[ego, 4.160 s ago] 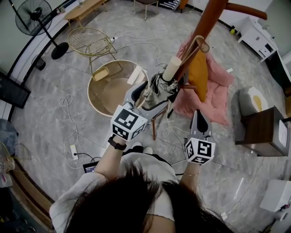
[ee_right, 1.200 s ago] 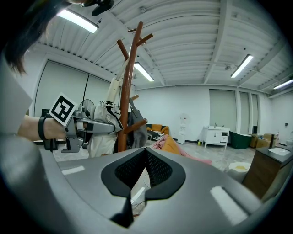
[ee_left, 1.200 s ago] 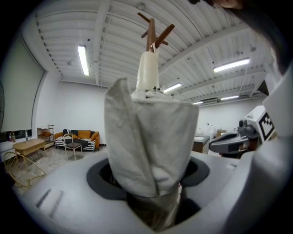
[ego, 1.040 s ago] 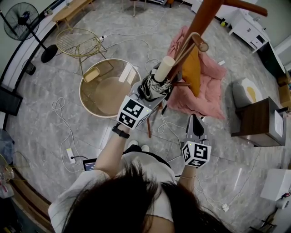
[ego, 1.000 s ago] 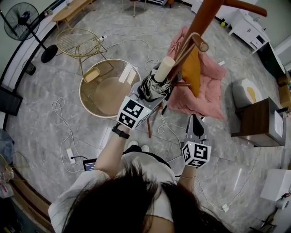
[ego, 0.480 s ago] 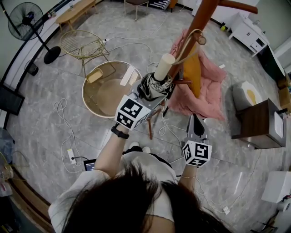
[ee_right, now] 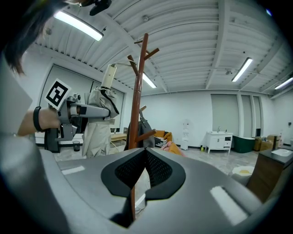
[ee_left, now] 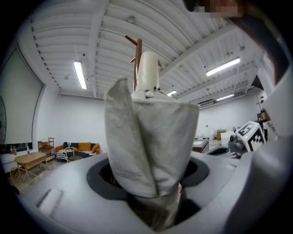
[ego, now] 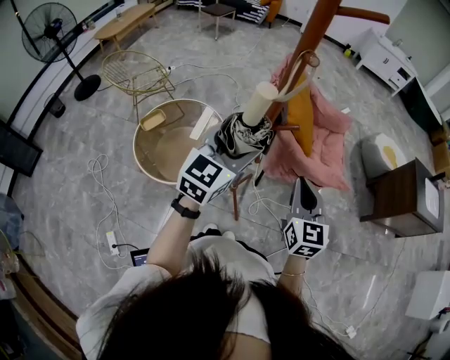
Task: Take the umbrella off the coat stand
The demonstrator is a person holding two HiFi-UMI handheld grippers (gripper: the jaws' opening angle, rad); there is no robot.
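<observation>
A folded grey-beige umbrella (ego: pixel 242 135) with a cream handle (ego: pixel 259 104) stands upright in my left gripper (ego: pixel 235 151), which is shut on its fabric body. Its pale wrist strap (ego: pixel 294 76) runs up to the tip of a peg on the brown wooden coat stand (ego: pixel 320 21). In the left gripper view the umbrella (ee_left: pixel 146 141) fills the space between the jaws, with the stand (ee_left: pixel 137 50) behind it. My right gripper (ego: pixel 307 188) hangs lower and to the right, shut on nothing, pointing at the stand (ee_right: pixel 136 100). The right gripper view also shows the umbrella (ee_right: pixel 98 123).
Pink and orange cloth (ego: pixel 320 133) hangs or lies at the stand's foot. A round gold-rimmed glass table (ego: pixel 151 165) stands to the left, with a wire chair (ego: pixel 137 70) and a fan (ego: pixel 53 31) beyond. A dark wooden side table (ego: pixel 404 200) is at the right. Cables trail over the floor.
My left gripper has lifted the umbrella higher, and the strap has ridden up toward the peg's tip. The right gripper has stayed about where it was.
</observation>
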